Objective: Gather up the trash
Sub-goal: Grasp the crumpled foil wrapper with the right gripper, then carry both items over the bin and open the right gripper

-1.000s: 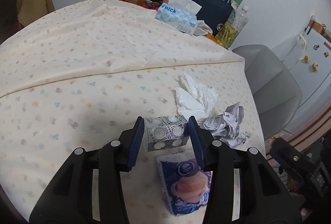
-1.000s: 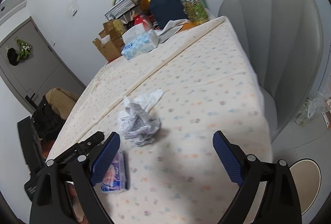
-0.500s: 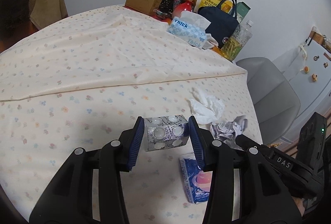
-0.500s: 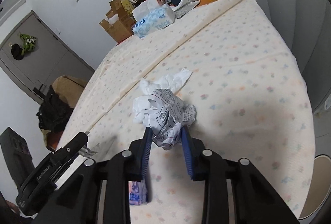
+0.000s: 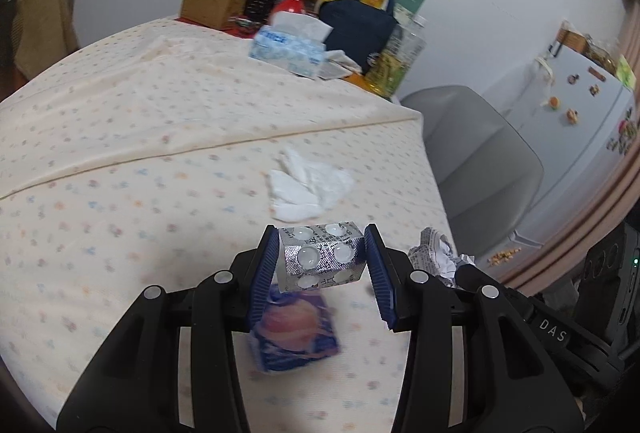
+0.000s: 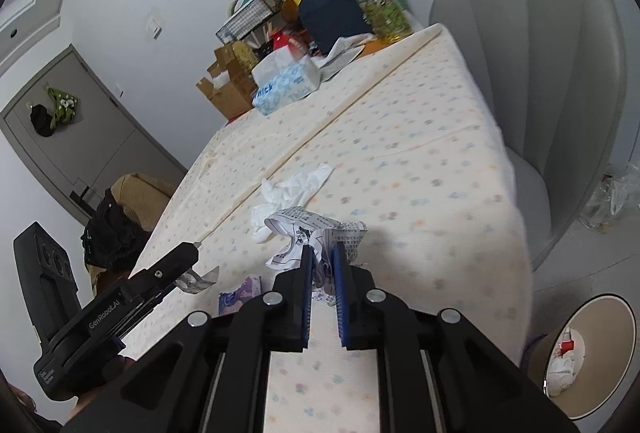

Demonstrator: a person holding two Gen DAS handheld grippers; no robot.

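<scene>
Much of the blue-and-purple printed wrapper (image 5: 294, 333) on the floral tablecloth (image 5: 120, 137) is blurred and partly covered by the left gripper (image 5: 322, 261); in the right wrist view only a corner of it (image 6: 240, 293) shows past the fingers. The print on the crumpled printed paper ball (image 6: 316, 233) cannot be read. The round beige bin (image 6: 592, 353) on the floor is cut by the picture's edge, with white scraps inside.

The left gripper pinches a silver foil blister pack (image 5: 322, 259) between its blue pads, clear of the cloth. The right gripper (image 6: 320, 265) is closing, its pads pressed on the lower part of the paper ball, which is off the cloth.

A second ago the right gripper's jaws were spread wide and empty, with the paper ball lying on the cloth beside the crumpled white tissue (image 5: 308, 185). The tissue lies where it was, now alone. The blister pack's grip is unchanged.
</scene>
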